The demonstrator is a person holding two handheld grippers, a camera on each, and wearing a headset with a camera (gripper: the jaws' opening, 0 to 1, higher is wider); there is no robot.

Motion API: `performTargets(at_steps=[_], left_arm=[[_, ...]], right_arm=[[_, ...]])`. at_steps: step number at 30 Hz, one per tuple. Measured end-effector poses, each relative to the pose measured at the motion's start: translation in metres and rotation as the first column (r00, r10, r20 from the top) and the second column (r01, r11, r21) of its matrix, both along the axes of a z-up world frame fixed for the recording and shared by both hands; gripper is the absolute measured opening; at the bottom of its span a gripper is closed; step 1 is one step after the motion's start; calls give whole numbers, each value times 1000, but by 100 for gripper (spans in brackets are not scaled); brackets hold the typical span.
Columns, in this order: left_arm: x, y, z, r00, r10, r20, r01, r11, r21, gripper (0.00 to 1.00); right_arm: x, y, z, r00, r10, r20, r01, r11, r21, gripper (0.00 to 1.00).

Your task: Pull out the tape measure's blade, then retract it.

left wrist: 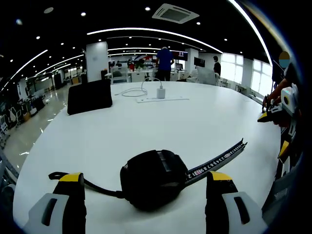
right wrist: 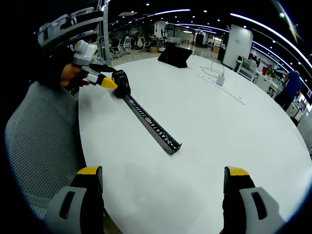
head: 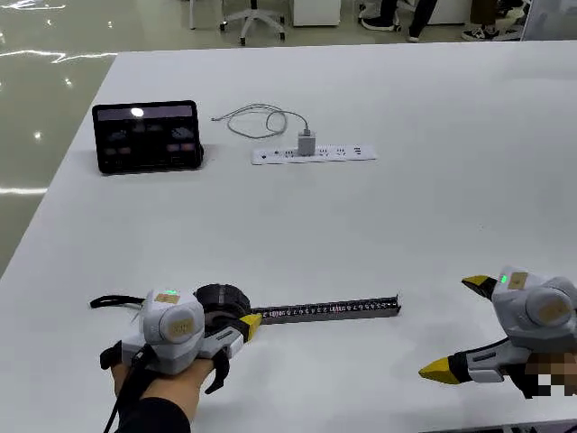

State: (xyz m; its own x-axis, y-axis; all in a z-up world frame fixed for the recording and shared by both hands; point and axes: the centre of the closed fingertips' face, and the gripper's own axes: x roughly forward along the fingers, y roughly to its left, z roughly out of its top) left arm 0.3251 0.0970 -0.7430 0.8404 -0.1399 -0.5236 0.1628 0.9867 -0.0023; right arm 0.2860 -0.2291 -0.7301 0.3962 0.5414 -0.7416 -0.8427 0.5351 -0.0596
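Black round tape measure case (left wrist: 153,178) sits on the table between the jaws of the left claw (left wrist: 146,195). The jaws are wide, there is a gap on each side of the case, and no squeeze is visible. The dark metal blade with white numerals (head: 329,310) is out of the case and lies flat, running from the left claw toward the right claw (head: 456,327). Its hooked tip is free on the table, ahead of the right claw and well apart from it. The right claw is wide and holds nothing. Judged progress: the pull-out looks done or nearly done, and retraction is all left, since no length has gone back in as things lie. The thin black wrist strap (head: 113,300) trails from the case behind the left claw. The white tabletop (head: 406,207) is bare around the blade. The black tablet on a stand (head: 147,135) and the white power strip with plugged charger and cable (head: 311,153) sit far ahead of both claws. View differences: the left gripper view gives the jaw-to-case gaps, which the claw body partly blocks in the head view. The right gripper view gives the upturned hook end close up, plus the hand behind the left claw. The head view gives the blade's full length and both claws at once.
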Motion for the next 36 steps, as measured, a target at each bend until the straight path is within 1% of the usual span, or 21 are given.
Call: performTargets(at_steps=[2,4,5,7,8,9,10,11,13,14,15,16,17,18,20,22,24,29,33,34,36], left_arm=[[0,-7,0,1000,-3,16,3,1000,-6,100],[2,-12,-1,1000,7,19,-7,1000,-21,100],[2,-15,-2,1000,12,23,-11,999,-34,100],[1,-20,-4,999,2,32,-1,1000,-27,100],[1,-24,-4,999,-12,37,12,1000,-23,100],[2,-25,-3,999,-19,47,20,1000,-16,100],[5,-25,1,997,-24,75,24,1000,-11,100],[5,-26,3,996,-26,88,27,999,-16,100],[6,-25,3,995,-26,91,28,999,-17,100],[6,-24,3,995,-26,91,28,1000,-15,100],[7,-23,1,996,-22,90,24,1000,-20,100],[7,-22,0,996,-16,87,18,1000,-22,100],[6,-20,-1,997,-12,82,14,1000,-23,100],[7,-20,-1,997,-10,82,12,1000,-25,100],[9,-18,4,994,11,106,-5,998,-55,100],[10,-17,7,993,19,121,-9,997,-76,100],[10,-17,7,992,21,122,-12,997,-75,100],[10,-18,6,993,16,115,-8,997,-72,100],[9,-18,4,994,17,107,-9,997,-73,100],[9,-18,3,994,16,106,-8,997,-72,100],[9,-18,3,994,15,105,-7,997,-73,100]], right_arm=[[3,1,-3,999,44,-11,-45,998,-32,98],[7,4,-4,996,88,-19,-89,994,-58,96],[10,4,-5,992,122,-25,-123,989,-77,95],[20,7,-5,987,158,3,-157,982,-109,97],[21,8,-7,983,185,-19,-186,975,-126,96],[23,10,-8,978,206,-27,-207,969,-135,94],[29,12,-9,974,224,-23,-225,963,-149,93],[31,13,-11,968,249,-33,-251,955,-160,92],[30,15,-17,947,309,-89,-320,929,-184,88],[32,15,-19,940,326,-97,-339,919,-201,88],[33,17,-21,923,366,-114,-383,897,-219,86],[33,18,-22,915,385,-122,-403,887,-224,83],[32,23,-21,896,425,-128,-444,870,-216,79],[32,26,-22,889,440,-130,-458,864,-210,73],[38,30,-23,888,442,-128,-460,860,-220,70],[41,33,-27,875,465,-132,-484,846,-223,64],[43,36,-30,869,474,-141,-494,840,-223,57],[48,36,-39,864,472,-175,-502,835,-227,43],[48,34,-44,854,483,-194,-518,825,-226,31],[47,34,-46,847,494,-197,-529,817,-227,28],[48,35,-48,842,500,-202,-537,812,-229,24]])
